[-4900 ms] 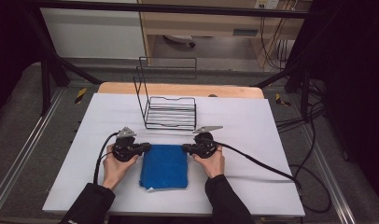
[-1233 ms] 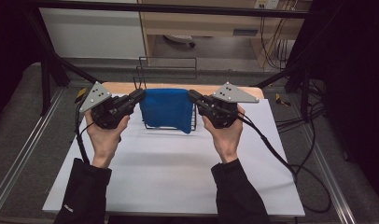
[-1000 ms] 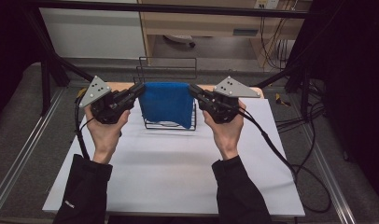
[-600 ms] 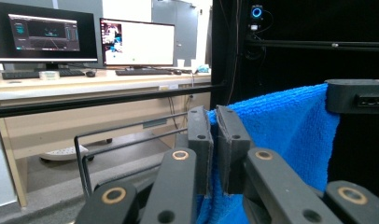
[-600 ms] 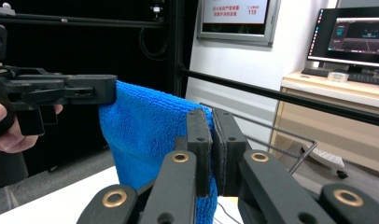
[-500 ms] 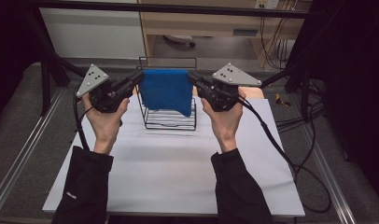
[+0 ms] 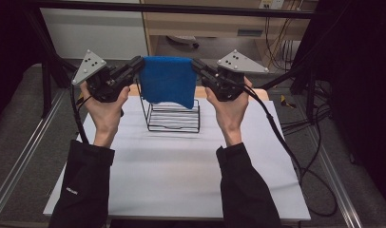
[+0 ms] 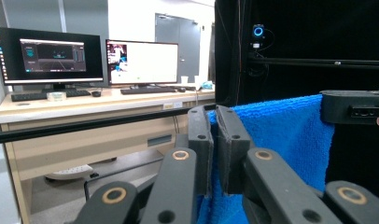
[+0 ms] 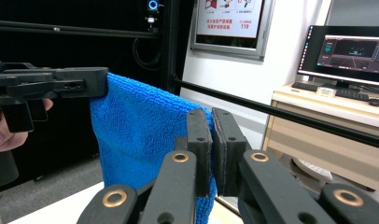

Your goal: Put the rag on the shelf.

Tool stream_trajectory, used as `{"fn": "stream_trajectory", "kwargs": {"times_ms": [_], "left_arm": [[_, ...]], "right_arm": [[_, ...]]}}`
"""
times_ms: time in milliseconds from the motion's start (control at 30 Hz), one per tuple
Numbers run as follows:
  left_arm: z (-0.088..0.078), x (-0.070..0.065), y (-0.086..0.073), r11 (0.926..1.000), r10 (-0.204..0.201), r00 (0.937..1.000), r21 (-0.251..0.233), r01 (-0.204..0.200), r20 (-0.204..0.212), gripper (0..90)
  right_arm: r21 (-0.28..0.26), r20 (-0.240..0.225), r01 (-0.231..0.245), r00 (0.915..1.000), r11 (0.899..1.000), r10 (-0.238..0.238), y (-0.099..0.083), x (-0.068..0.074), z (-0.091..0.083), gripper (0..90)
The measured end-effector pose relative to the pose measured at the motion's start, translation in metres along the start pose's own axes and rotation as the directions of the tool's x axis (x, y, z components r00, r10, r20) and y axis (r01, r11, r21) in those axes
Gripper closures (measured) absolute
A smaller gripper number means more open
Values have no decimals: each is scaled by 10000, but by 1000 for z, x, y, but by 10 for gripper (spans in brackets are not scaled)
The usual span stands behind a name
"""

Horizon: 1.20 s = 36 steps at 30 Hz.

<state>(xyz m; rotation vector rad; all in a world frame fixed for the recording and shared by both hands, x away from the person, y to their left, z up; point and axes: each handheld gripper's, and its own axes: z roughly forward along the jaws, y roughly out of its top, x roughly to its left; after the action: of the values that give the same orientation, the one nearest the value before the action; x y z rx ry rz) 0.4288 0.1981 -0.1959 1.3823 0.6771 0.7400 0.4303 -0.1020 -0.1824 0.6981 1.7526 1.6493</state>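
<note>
Rack (image 7: 173, 115) on table (image 7: 181, 175) beneath cloth (image 7: 167, 85); cloth hangs stretched sideways between left gripper (image 7: 134, 71) and right gripper (image 7: 200, 71). Left gripper view: jaws clamp cloth (image 8: 290, 135) corner, monitors (image 8: 85, 60) behind. Right gripper view: jaws pinch cloth (image 9: 141, 140), poster (image 9: 229, 23) behind.

"119" on wall poster (image 9: 227, 18)

1 cloth (image 7: 167, 85), 1 rack (image 7: 174, 118), 2 grippers.
</note>
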Motion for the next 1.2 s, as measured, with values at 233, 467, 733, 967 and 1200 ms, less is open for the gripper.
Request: {"fn": "stream_trajectory", "kwargs": {"times_ms": [233,467,733,967,1200], "left_arm": [[6,1,10,9997,128,9999,-208,-128,-25,851],[14,4,23,9990,283,9994,-346,-290,-182,851],[22,12,30,9988,95,9995,-471,-109,-299,851],[32,16,34,9985,-41,9987,-550,13,-504,851],[42,19,34,9982,44,9985,-596,-77,-554,851]], "right_arm": [[-182,102,109,9999,9998,-107,11,-5,3,870],[-330,199,250,9995,9991,-243,21,-12,9,870],[-422,242,320,9992,9986,-310,32,-15,18,870],[-428,326,328,9990,9985,-314,39,-22,28,870],[-385,363,251,9991,9989,-237,40,-32,36,869]]}}
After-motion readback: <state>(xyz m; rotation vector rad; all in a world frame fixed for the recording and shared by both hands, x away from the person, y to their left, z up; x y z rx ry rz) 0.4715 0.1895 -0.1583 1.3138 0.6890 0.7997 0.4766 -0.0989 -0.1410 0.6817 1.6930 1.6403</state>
